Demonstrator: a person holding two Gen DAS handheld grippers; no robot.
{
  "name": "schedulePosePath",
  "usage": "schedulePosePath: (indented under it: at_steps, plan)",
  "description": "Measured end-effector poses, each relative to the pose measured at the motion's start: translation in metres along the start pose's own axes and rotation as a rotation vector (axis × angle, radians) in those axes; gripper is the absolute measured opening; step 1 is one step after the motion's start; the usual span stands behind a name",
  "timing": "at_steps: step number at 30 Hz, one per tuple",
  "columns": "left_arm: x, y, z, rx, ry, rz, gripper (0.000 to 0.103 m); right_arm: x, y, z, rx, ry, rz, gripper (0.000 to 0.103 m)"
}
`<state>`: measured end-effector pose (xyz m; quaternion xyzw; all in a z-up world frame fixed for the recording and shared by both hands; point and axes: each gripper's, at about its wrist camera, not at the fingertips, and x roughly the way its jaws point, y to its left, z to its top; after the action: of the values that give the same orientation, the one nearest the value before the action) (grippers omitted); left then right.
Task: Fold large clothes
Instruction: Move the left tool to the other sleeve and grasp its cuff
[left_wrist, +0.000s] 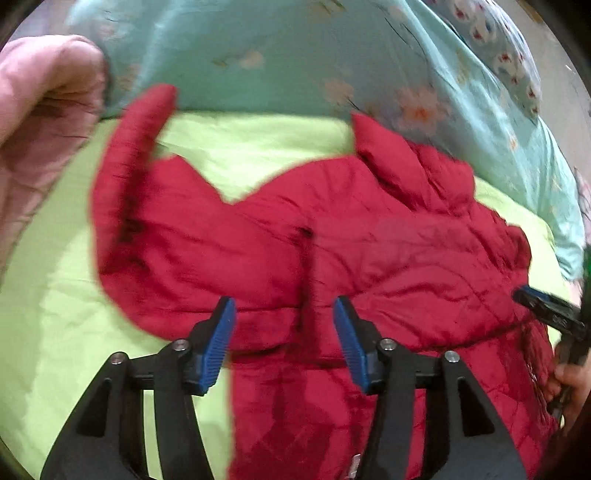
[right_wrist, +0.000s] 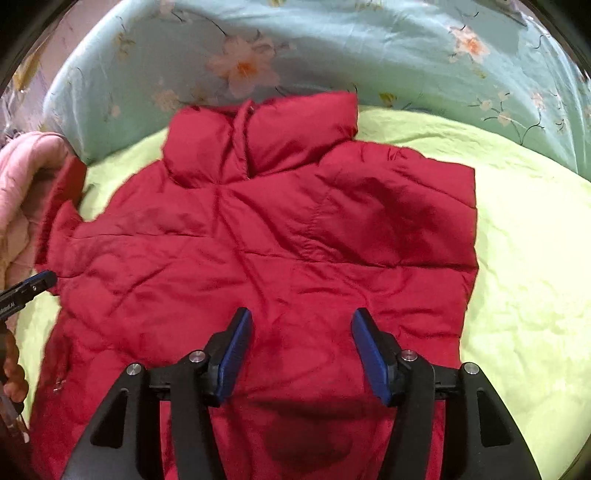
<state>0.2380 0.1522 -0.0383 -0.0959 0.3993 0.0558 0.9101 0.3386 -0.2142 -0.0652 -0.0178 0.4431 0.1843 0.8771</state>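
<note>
Right-wrist footage shows a red puffer jacket (right_wrist: 258, 240) spread on a lime-green bed sheet (right_wrist: 524, 277), its padded collar (right_wrist: 258, 144) at the far end against a rolled teal floral quilt (right_wrist: 332, 48). The right side of the garment appears already turned in, since a straight edge is seen there, while on the left a sleeve (right_wrist: 62, 195) is stretched outward toward a pink blanket (right_wrist: 22, 177). The right gripper (right_wrist: 301, 354) is held above the near half of the jacket with its blue pads (right_wrist: 371, 362) spread wide and nothing between them. From the left-wrist view the same jacket (left_wrist: 295, 266) is seen with its sleeve (left_wrist: 136, 147) curving away to the far left, and the left gripper (left_wrist: 284, 343) is likewise parted and empty over the near left portion of the body; the other tool (left_wrist: 550, 310) is glimpsed at the right margin. The picture is blurred, so fine seams cannot be read. The jacket is judged to be light but bulky, soft and springy, with a smooth shell that is likely to slide between the pads; a deep pinch through a quilted seam or at the sleeve cuff is advised over a bite on loose shell fabric. Trapped air is expected to make any fold rebound unless pressed flat.
</note>
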Motion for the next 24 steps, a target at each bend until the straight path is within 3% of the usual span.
schedulePosePath:
  at_steps: [5,12,24]
  plan:
    - [-0.011,0.042,0.017,-0.093,-0.044,0.065,0.062,-0.030,0.009,-0.007,0.018,-0.046,0.083,0.058]
    - [0.012,0.092,0.035,-0.237,-0.005,0.123,0.062,-0.059,0.029,-0.023,-0.001,-0.069,0.178,0.058]
    - [0.061,0.131,0.078,-0.314,0.036,0.199,0.062,-0.057,0.049,-0.042,-0.012,-0.024,0.259,0.058]
